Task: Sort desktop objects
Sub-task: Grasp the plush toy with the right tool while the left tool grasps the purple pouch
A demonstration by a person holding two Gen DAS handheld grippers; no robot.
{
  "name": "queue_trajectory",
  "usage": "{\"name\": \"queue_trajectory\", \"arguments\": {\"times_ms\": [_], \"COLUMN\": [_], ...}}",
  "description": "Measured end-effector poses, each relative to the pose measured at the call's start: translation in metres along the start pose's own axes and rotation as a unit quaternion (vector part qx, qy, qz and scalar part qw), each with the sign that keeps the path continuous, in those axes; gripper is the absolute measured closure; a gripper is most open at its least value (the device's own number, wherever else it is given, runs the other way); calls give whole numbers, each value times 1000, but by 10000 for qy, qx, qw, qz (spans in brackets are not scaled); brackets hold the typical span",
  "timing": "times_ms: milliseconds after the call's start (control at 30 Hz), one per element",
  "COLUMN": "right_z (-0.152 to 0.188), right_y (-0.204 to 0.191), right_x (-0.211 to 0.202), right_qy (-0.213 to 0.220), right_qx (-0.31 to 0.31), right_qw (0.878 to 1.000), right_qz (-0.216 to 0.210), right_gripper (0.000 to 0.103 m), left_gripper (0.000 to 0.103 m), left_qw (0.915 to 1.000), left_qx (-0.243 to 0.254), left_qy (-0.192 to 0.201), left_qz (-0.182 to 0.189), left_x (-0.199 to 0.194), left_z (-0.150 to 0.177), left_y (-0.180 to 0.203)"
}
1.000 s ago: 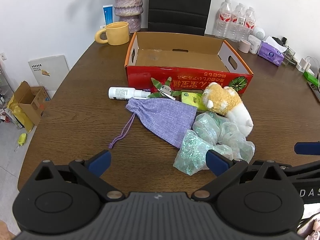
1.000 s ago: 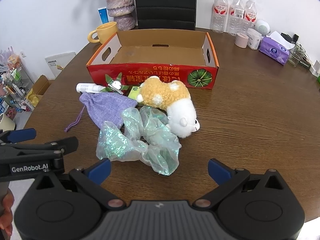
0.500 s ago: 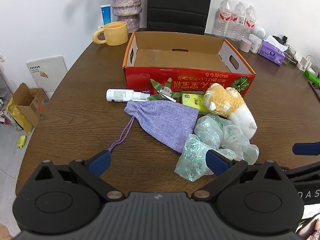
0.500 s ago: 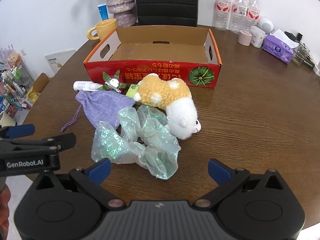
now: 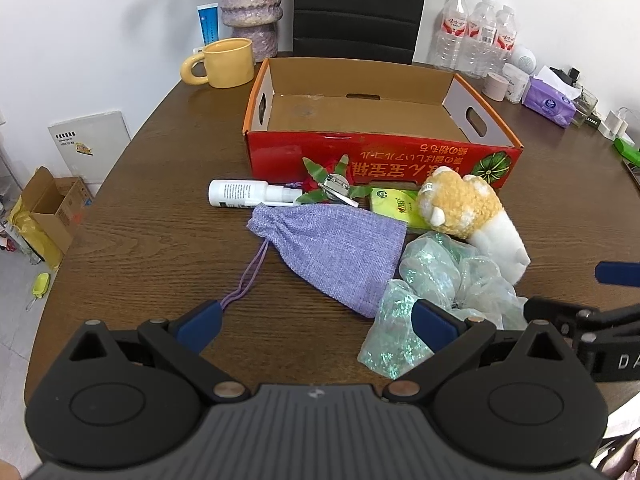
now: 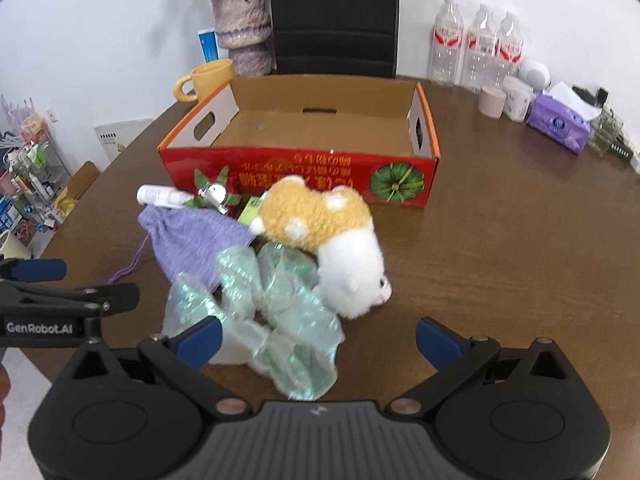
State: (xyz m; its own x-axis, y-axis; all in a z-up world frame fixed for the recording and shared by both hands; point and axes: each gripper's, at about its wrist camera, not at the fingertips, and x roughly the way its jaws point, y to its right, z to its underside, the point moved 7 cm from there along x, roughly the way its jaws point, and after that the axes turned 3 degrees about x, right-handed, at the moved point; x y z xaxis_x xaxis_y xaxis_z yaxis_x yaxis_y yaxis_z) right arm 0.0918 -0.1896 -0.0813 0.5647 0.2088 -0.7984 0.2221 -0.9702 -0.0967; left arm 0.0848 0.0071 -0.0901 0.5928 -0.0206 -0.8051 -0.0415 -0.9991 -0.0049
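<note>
On wooden table [image 5: 152, 216], red box [image 5: 372, 164] sits before black chair [image 5: 356, 4].

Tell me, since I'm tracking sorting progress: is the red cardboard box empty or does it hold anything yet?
Empty. The red cardboard box shows only its bare brown floor in both views; the plush toy and purple pouch lie outside.

On the desk [image 5: 160, 216] I count one red cardboard box [image 5: 376, 162], open-topped. Before it, toward the near edge: one white bottle [image 5: 240, 193], one green-leaved clip [image 5: 334, 188], one green packet [image 5: 396, 206], one purple drawstring pouch [image 5: 336, 252], one plush toy [image 6: 328, 232], one crumpled iridescent wrap [image 6: 276, 300]. Far left: one yellow mug [image 5: 228, 63], one vase [image 5: 251, 4]. Far right: three water bottles [image 6: 478, 46], one purple tissue pack [image 6: 558, 128].
</note>
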Motion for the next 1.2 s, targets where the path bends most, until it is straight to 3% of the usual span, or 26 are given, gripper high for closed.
{"name": "queue_trajectory", "arguments": {"times_ms": [267, 567, 733, 1200], "right_z": [-11, -16, -18, -22], "right_y": [9, 16, 22, 29], "right_x": [14, 30, 37, 63], "right_qy": [278, 635, 809, 950], "right_qx": [-87, -247, -179, -210], "right_qw": [9993, 9971, 9957, 9943], "right_qz": [-222, -334, -412, -439], "right_gripper": [0, 0, 0, 0], "left_gripper": [0, 0, 0, 0], "left_qw": [9997, 9987, 9972, 9961], "left_qx": [-177, -357, -549, -726], "left_qy": [-18, 277, 224, 109], "left_qz": [182, 252, 448, 495], "left_x": [16, 27, 36, 56], "left_z": [-5, -11, -11, -8], "left_y": [-8, -17, -22, -29]}}
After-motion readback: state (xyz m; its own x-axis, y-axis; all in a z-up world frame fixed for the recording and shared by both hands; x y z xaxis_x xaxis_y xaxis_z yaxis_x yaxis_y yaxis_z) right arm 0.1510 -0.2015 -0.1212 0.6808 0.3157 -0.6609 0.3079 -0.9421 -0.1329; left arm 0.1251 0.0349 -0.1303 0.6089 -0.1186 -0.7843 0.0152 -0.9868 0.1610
